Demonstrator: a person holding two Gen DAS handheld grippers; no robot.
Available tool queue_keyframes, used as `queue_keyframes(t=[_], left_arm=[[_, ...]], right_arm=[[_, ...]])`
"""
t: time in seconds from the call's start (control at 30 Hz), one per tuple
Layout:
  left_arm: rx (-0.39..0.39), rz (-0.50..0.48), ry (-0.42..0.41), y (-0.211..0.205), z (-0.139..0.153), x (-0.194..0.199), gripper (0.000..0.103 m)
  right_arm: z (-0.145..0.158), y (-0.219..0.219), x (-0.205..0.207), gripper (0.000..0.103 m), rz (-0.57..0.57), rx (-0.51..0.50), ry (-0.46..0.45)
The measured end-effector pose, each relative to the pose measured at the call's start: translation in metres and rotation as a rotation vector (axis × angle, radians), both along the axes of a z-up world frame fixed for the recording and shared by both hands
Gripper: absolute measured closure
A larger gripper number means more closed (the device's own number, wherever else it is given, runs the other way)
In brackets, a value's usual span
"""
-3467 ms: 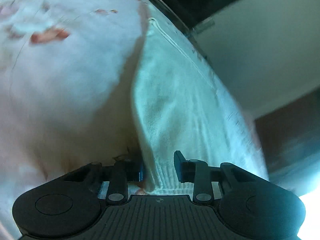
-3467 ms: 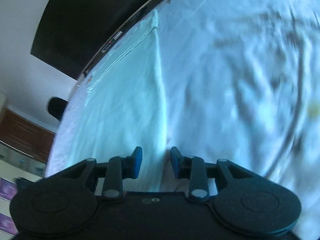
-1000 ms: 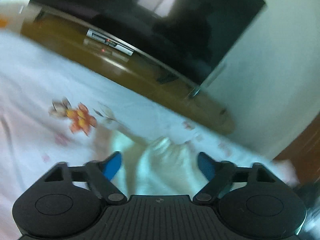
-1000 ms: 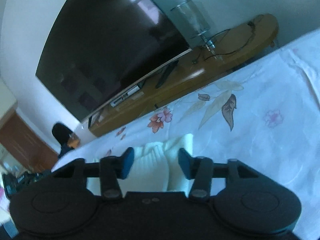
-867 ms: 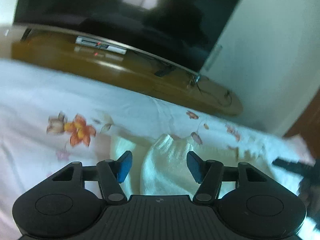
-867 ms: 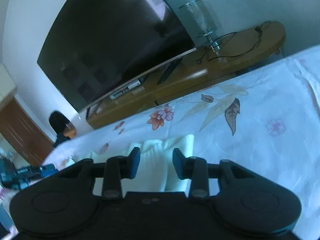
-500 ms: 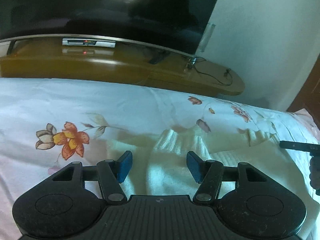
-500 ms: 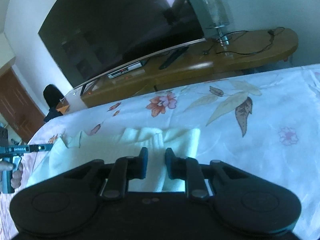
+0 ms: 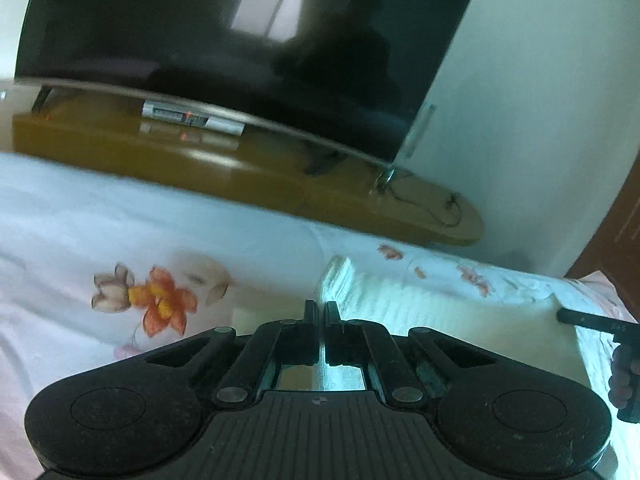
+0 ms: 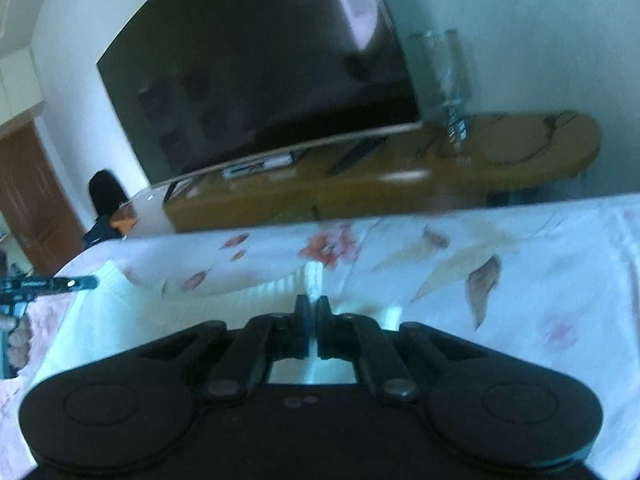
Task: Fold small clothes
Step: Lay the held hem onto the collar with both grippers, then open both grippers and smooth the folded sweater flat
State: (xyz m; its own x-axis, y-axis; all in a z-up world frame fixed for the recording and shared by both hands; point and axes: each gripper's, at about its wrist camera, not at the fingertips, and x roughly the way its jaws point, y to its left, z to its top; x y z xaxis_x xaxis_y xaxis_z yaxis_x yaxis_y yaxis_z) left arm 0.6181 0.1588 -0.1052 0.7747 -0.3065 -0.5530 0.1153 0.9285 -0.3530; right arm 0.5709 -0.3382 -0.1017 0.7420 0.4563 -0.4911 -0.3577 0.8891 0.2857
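Cream knit garment [image 9: 440,312] lies on the floral bedsheet [image 9: 100,232], filling lower centre and lower right of the left wrist view; in the right wrist view the same garment [image 10: 132,312] spreads across lower left and centre. Left gripper [image 9: 321,314] at bottom centre of its frame, jaws pressed together with only a sliver between them, tips at the garment's ribbed edge, pale fabric seen in the slit, so pinched on the cloth. Right gripper [image 10: 313,306] bottom centre of its frame, jaws likewise closed tight, tips on the garment edge with a pale strip of cloth between the pads. Far right edge of left view: a hand [image 9: 624,376] gripping a dark handle, the other tool's body poking in above it. Far left edge of right view: fingers on a dark bar, partly cut off. Orange flower print [image 9: 160,300] lower left in left view; brown leaf print [image 10: 484,276] right of centre in right view. Beyond the bed, a wooden TV bench [image 9: 240,176] across mid frame, a silver box under the screen. Big dark television [image 9: 240,40] fills the top. Glass vase [image 10: 444,68] upper right in right view, blurred. Brown door [image 10: 28,192] at left edge.
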Motion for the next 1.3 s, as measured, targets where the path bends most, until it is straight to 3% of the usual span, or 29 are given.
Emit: queue_keyframes(t=[0.1,0.2,0.47,0.5,0.6,0.67,0.73,0.8,0.87,0.93,1.0,1.03,1.13,1.23,1.3], left_arm=[[0.040,0.035,0.068,-0.007,-0.017,0.008,0.100],[0.047,0.057,0.077,-0.013,-0.023,0.010,0.100],[0.114,0.043,0.097,-0.020,-0.016,0.014,0.100],[0.118,0.056,0.107,-0.019,-0.012,0.015,0.094],[0.183,0.153,0.060,-0.014,0.010,-0.005,0.040],[0.204,0.149,-0.012,-0.022,0.022,-0.021,0.040],[0.173,0.046,-0.019,-0.050,0.026,-0.027,0.041],[0.259,-0.090,-0.031,-0.099,0.022,-0.026,0.040],[0.285,-0.190,-0.017,-0.132,0.014,-0.022,0.040],[0.325,-0.248,0.008,-0.151,0.001,-0.020,0.040],[0.357,-0.231,0.012,-0.145,-0.009,-0.022,0.040],[0.337,-0.194,0.016,-0.132,-0.011,-0.023,0.040],[0.304,-0.068,0.039,-0.088,-0.009,-0.028,0.040],[0.278,0.004,0.030,-0.071,0.002,-0.043,0.040],[0.256,-0.016,-0.012,-0.086,0.013,-0.057,0.040]], right_arm=[[-0.012,-0.007,0.011,0.099,-0.037,0.023,0.049],[-0.030,-0.006,0.019,0.099,-0.067,0.008,0.104],[-0.035,-0.002,0.026,0.099,-0.077,-0.030,0.117],[-0.033,0.001,0.025,0.098,-0.077,-0.042,0.119],[-0.018,0.009,0.015,0.081,-0.101,-0.114,0.096],[-0.001,0.019,-0.004,0.086,-0.062,-0.177,0.019],[0.007,0.038,-0.016,0.087,0.031,-0.190,0.013],[0.006,0.070,-0.024,0.087,0.121,-0.246,-0.014],[0.001,0.103,-0.029,0.082,0.208,-0.316,-0.045],[-0.006,0.127,-0.031,0.084,0.303,-0.361,-0.040],[-0.012,0.133,-0.035,0.086,0.339,-0.403,-0.041],[-0.015,0.128,-0.036,0.085,0.300,-0.440,-0.046],[-0.026,0.080,-0.021,0.083,0.060,-0.500,-0.013],[-0.014,0.048,-0.025,0.081,0.012,-0.395,0.044],[0.002,0.058,-0.045,0.079,0.032,-0.362,-0.005]])
